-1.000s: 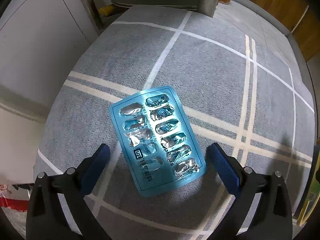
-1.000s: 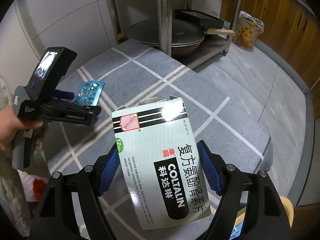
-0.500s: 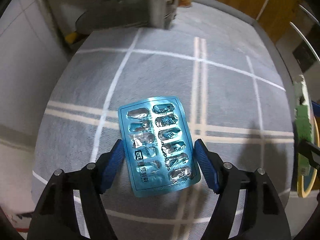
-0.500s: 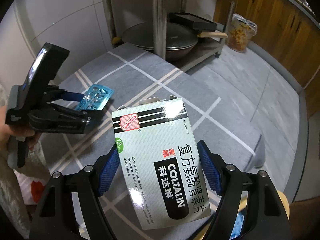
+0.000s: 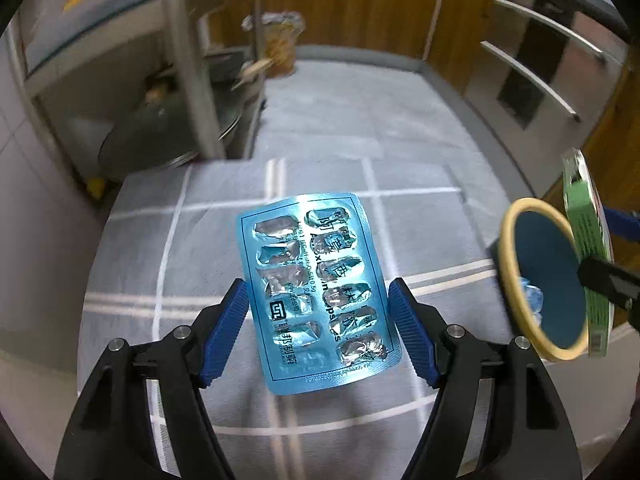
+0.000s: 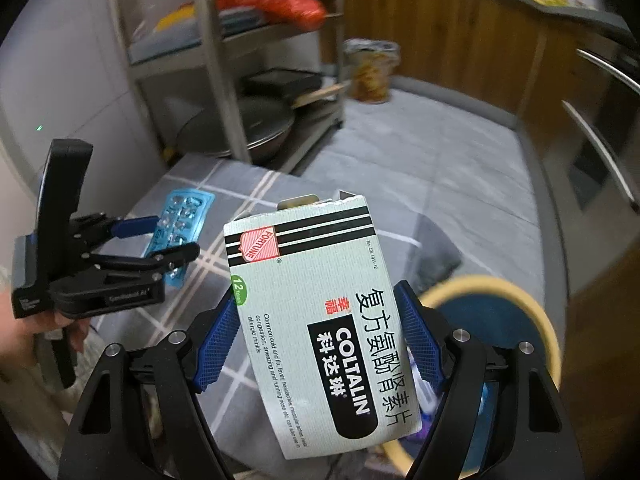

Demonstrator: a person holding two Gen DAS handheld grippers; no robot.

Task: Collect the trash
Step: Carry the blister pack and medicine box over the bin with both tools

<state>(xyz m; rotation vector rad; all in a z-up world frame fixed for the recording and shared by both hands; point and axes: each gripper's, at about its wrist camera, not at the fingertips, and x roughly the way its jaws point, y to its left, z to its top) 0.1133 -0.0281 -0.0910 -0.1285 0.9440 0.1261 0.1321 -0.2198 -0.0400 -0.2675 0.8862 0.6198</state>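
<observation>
You're mid-carry w/ both pieces of trash. Biggest first: the grey checked mat [image 5: 224, 248] lies below, and the yellow-rimmed bin [image 5: 516, 280] stands just off its right edge. Your right gripper [image 6: 320, 340] is clamped on the medicine box [image 6: 316, 312], above the bin's near rim. Your left gripper [image 5: 318, 336] pinches the empty blue blister pack [image 5: 316, 292] by its side edges, over the mat's middle. Next, I'd say: swing each over the bin, then let go.
</observation>
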